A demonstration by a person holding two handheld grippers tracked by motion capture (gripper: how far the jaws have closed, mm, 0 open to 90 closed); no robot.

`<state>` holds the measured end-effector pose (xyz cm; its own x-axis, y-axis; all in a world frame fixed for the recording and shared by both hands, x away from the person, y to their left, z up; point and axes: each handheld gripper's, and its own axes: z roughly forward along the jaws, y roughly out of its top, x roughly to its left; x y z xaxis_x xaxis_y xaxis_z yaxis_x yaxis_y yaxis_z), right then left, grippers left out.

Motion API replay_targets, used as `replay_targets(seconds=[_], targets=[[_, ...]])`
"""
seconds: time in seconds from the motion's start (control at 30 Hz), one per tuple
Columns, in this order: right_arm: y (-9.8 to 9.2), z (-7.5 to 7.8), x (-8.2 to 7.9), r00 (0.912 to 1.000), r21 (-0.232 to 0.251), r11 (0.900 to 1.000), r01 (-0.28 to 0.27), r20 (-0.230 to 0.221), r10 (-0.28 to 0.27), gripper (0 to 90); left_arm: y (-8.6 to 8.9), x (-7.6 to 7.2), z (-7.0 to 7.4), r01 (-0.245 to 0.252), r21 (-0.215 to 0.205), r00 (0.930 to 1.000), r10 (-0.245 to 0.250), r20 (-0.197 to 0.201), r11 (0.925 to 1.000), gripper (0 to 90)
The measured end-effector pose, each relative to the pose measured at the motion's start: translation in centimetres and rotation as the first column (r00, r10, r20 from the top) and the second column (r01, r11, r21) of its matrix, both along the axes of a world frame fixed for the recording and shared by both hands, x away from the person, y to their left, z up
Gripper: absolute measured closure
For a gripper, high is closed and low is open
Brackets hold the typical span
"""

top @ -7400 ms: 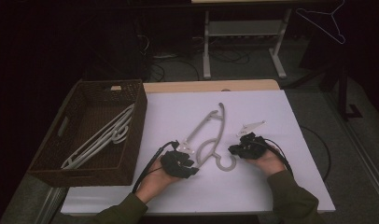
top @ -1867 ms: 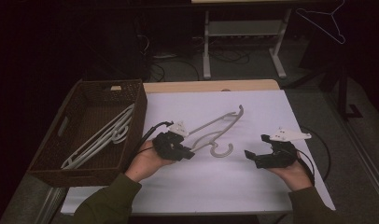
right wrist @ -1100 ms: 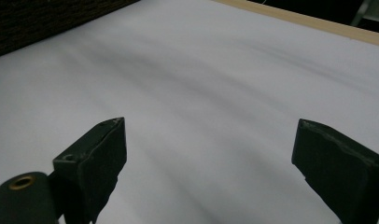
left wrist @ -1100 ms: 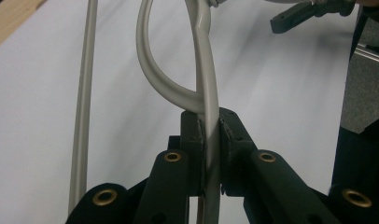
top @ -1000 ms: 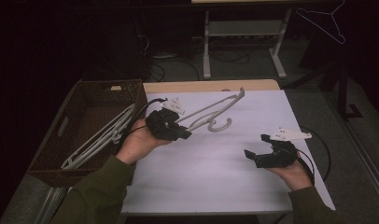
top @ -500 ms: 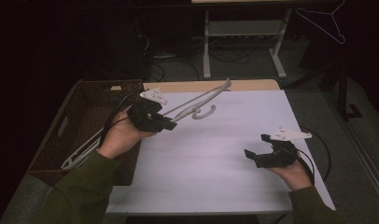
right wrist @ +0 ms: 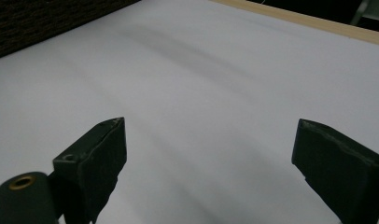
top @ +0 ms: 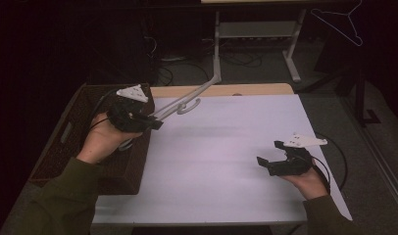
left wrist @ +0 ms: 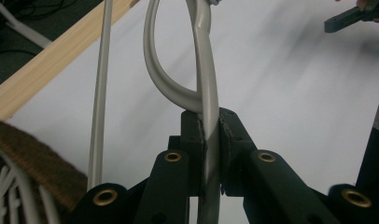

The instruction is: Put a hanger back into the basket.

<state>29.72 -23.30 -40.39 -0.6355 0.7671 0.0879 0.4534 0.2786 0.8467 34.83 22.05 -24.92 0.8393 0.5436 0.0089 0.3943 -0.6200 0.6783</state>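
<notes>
1. Fingers, left gripper (top: 155,123): closed tight on the grey hanger (left wrist: 207,107); in the left gripper view the pads (left wrist: 227,140) pinch its bar from both sides.
2. Fingers, right gripper (top: 261,162): spread wide, nothing between them; in the right gripper view they hang over bare white cover.
3. Grey hanger, one item in hand (top: 187,100): carried clear of the surface (top: 226,161), at the basket's (top: 69,132) near-right corner. Long axis runs from the left fingers up and away toward the far edge of the surface, hook end farthest from the hand.
4. Governing relation: the hanger extends to the right of the left hand (top: 101,142), which already sits over the basket rim; the basket's opening lies to the left of the hanger. Judgement: a swing leftward, bringing the long axis along the basket's length, would lay it inside.
5. Nearer hand: left, by a wide margin; the right gripper stands well apart at the near-right part of the surface.
6. Count, hangers: one held; pale hangers in the basket (left wrist: 10,196), number not legible; one thin wire hanger (top: 341,22) hanging in the dark background.
7. Count, other: one basket, one surface, two grippers.
</notes>
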Motion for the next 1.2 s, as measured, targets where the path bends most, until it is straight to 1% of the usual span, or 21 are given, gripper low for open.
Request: replay_targets(seconds=[0.2, 0.33, 0.5, 0.53, 0.67, 0.7, 0.73, 0.77, 0.8, 0.83, 0.93, 1.07, 1.1, 1.2], targets=[[0.0, 0.0, 0.0, 1.0000, 0.000, 1.000, 0.002, 0.002, -0.002, 9.8, 2.4, 0.0, 0.2, -0.042, 0.005, 0.9991, 0.041, 0.007, 0.9991, 82.1], [-0.1, -0.1, 0.1, 1.0000, -0.006, 1.000, 0.000, 0.003, 0.000, 9.8, 4.1, 0.0, 0.3, -0.072, 0.008, 0.9973, 0.072, 0.013, 0.9974, 82.0], [0.0, -0.1, 0.1, 1.0000, -0.008, 1.000, 0.000, 0.001, 0.000, 9.7, 6.1, -0.2, 0.3, -0.110, 0.009, 0.9937, 0.110, 0.020, 0.9938, 82.1], [0.0, -0.1, 0.1, 1.0000, -0.006, 1.000, 0.002, -0.003, -0.002, 9.7, 6.6, -0.2, 0.3, -0.118, 0.014, 0.9929, 0.118, 0.016, 0.9929, 82.1], [0.0, -0.1, 0.1, 1.0000, -0.007, 1.000, 0.003, -0.002, -0.003, 9.7, 8.3, -0.4, 0.2, -0.149, 0.015, 0.9886, 0.149, 0.022, 0.9887, 82.1], [0.0, -0.1, 0.1, 1.0000, -0.007, 1.000, 0.003, -0.002, -0.003, 9.7, 8.3, -0.4, 0.2, -0.149, 0.015, 0.9886, 0.149, 0.022, 0.9887, 82.1], [0.0, -0.1, 0.1, 1.0000, -0.009, 1.000, 0.003, 0.000, -0.003, 9.8, 9.1, -0.5, 0.1, -0.165, 0.018, 0.9861, 0.165, 0.021, 0.9861, 82.1], [0.0, -0.1, 0.1, 1.0000, -0.009, 1.000, 0.004, -0.001, -0.004, 9.8, 9.5, -0.5, 0.0, -0.173, 0.018, 0.9847, 0.173, 0.021, 0.9847, 82.1], [0.0, -0.1, 0.1, 1.0000, -0.009, 1.000, 0.003, -0.002, -0.003, 9.7, 9.5, -0.5, 0.0, -0.173, 0.018, 0.9847, 0.173, 0.021, 0.9847, 82.1], [0.0, -0.1, 0.1, 1.0000, -0.008, 1.000, 0.004, -0.004, -0.004, 9.7, 10.4, -0.6, 0.0, -0.185, 0.020, 0.9825, 0.184, 0.026, 0.9826, 82.1], [0.0, -0.1, 0.1, 0.9999, -0.005, 1.000, 0.008, -0.006, -0.008, 9.8, 11.7, -0.8, -0.2, -0.210, 0.014, 0.9775, 0.210, 0.018, 0.9776, 82.1], [0.0, -0.1, 0.2, 0.9999, -0.010, 1.000, 0.009, -0.006, -0.009, 9.7, 13.4, -1.2, -0.6, -0.234, 0.021, 0.9722, 0.233, 0.018, 0.9721, 82.1], [0.0, -0.1, 0.2, 1.0000, -0.011, 1.000, 0.008, -0.005, -0.008, 9.8, 13.8, -1.2, -0.7, -0.235, 0.023, 0.9718, 0.235, 0.019, 0.9716, 82.1], [0.0, -0.2, 0.2, 1.0000, -0.011, 1.000, 0.009, -0.004, -0.009, 9.7, 14.8, -1.5, -1.1, -0.254, 0.017, 0.9672, 0.254, 0.011, 0.9671, 82.1]])
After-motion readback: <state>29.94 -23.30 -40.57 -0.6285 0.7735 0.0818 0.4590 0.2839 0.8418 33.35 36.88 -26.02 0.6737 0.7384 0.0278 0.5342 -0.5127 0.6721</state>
